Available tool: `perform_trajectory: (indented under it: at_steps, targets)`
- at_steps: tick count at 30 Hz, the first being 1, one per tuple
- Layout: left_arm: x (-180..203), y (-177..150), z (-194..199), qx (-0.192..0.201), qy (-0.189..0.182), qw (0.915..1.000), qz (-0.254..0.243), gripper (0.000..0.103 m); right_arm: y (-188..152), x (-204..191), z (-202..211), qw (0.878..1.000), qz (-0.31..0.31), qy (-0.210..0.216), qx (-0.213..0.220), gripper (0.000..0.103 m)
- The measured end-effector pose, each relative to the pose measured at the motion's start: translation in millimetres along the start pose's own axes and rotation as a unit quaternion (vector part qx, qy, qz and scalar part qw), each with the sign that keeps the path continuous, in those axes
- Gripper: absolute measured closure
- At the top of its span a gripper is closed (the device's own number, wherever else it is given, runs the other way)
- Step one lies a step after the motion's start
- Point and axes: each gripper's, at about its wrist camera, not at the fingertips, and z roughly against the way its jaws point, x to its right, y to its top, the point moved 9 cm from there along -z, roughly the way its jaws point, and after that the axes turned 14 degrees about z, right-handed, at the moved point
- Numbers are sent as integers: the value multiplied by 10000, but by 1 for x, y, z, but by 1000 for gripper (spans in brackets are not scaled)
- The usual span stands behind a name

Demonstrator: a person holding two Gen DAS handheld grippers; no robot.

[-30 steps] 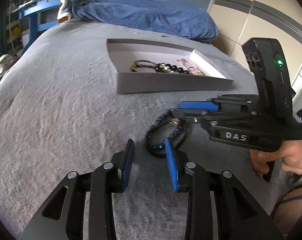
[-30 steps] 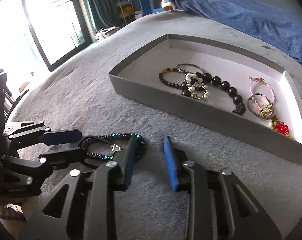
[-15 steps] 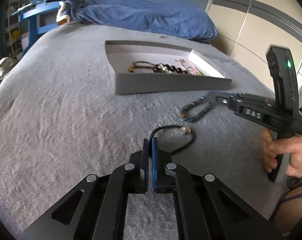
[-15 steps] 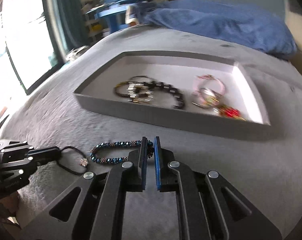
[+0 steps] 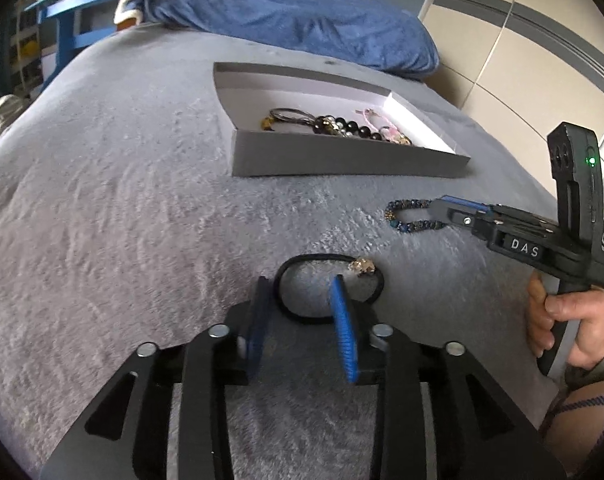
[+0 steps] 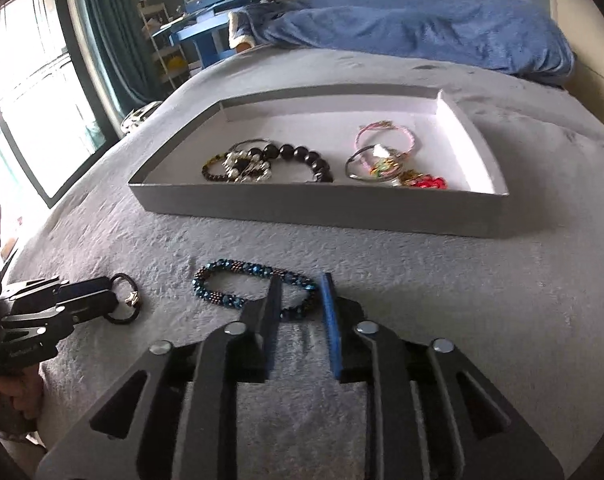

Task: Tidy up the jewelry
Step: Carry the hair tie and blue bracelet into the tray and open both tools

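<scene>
A black cord bracelet with a small gold charm (image 5: 329,288) lies on the grey bedspread. My left gripper (image 5: 299,286) is open, its fingers straddling the cord's near side. A blue beaded bracelet (image 6: 253,288) lies flat to its right, also seen in the left wrist view (image 5: 412,216). My right gripper (image 6: 299,284) is open, its fingers astride the beads' right end. A shallow grey box (image 6: 314,208) behind holds several bracelets: dark beads (image 6: 297,158), pink cords (image 6: 386,136), a red charm (image 6: 428,181).
A blue blanket (image 6: 422,28) is bunched at the bed's far end. A blue desk with books (image 6: 209,8) and a window (image 6: 25,92) stand to the left. Cupboard doors (image 5: 514,48) are on the right. My left gripper also shows in the right wrist view (image 6: 113,300).
Both grippers were shut on their bracelets half a second ago, after pulling them apart; both jaws have now opened and the two bracelets lie separate on the bed.
</scene>
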Motion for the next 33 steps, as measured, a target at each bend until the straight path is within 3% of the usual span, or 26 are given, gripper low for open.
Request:
perform_trajectory:
  at_steps: [7, 8, 10, 11, 13, 21, 33]
  targets:
    - [1, 1, -4, -47, 103, 9999, -28, 69, -2, -1, -10, 9998, 19, -11, -177, 73]
    - [2, 0, -5, -43, 149, 9999, -68, 75, -2, -2, -10, 9999, 33, -2, -160, 76]
    - [1, 1, -5, -26, 222, 9997, -67, 85, -3, -2, -8, 9999, 0, 39, -131, 96]
    - [0, 1, -4, -3, 241, 9997, -38, 94, -3, -2, -6, 10000, -7, 43, -83, 96]
    - [-1, 3, -1, 29, 201, 9998, -7, 100, -1, -4, 0, 10000, 32, 62, 32, 96]
    - [23, 14, 9, 267, 64, 9990, -340, 100, 16, -6, 29, 9985, 156, 31, 520, 96]
    - [70, 61, 31, 705, -290, 9945, -722, 100, 47, 13, 73, 9938, 477, -200, 980, 96]
